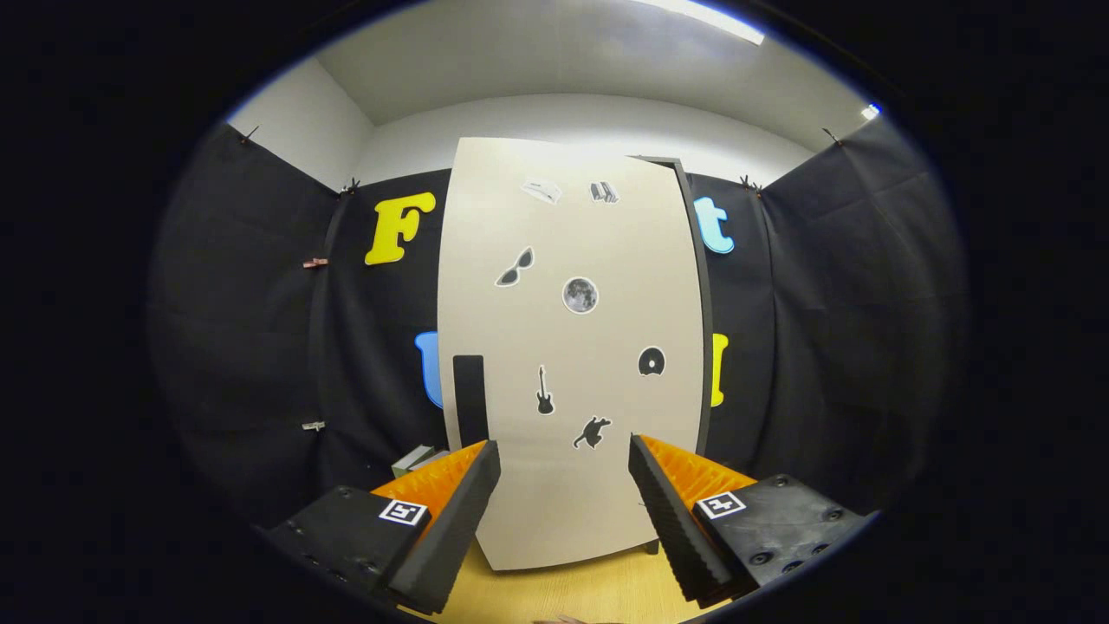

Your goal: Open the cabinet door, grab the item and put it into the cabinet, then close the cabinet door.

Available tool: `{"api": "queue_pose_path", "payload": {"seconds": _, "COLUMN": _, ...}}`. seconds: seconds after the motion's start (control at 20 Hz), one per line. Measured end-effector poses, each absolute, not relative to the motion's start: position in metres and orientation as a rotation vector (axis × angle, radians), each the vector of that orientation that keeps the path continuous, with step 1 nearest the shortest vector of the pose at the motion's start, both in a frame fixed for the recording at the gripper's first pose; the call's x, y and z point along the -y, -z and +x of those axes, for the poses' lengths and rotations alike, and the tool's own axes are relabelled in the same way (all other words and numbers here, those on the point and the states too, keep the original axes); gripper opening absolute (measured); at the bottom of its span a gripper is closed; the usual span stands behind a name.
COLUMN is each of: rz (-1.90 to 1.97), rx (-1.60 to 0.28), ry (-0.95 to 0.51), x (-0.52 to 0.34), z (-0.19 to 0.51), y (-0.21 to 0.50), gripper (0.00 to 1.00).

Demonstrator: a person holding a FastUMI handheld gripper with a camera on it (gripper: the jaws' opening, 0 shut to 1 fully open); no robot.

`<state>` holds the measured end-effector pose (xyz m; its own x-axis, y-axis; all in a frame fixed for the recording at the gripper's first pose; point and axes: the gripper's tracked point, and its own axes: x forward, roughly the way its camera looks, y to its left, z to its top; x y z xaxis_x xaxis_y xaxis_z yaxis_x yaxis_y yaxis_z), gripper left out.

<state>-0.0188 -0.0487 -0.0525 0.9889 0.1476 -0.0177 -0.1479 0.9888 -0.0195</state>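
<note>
Facing the shut cabinet door (572,347), your claw (563,485) hangs wide and empty; the black handle (469,399) sits left of it; slipping off stalls you; the item (416,458) waits beside the cabinet on the bench (572,594).

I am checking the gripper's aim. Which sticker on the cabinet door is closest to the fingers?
The black cat sticker, lowest on the pale cabinet door, just ahead of the open gripper; the black guitar sticker sits higher.
</note>
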Motion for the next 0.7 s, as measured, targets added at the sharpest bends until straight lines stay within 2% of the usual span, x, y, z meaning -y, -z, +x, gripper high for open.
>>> {"api": "queue_pose_path", "payload": {"seconds": 0.7, "rz": -0.021, "rx": -0.009, "ry": -0.131, "x": 0.0539, "z": -0.0241, "y": 0.0504, "gripper": 0.97}}
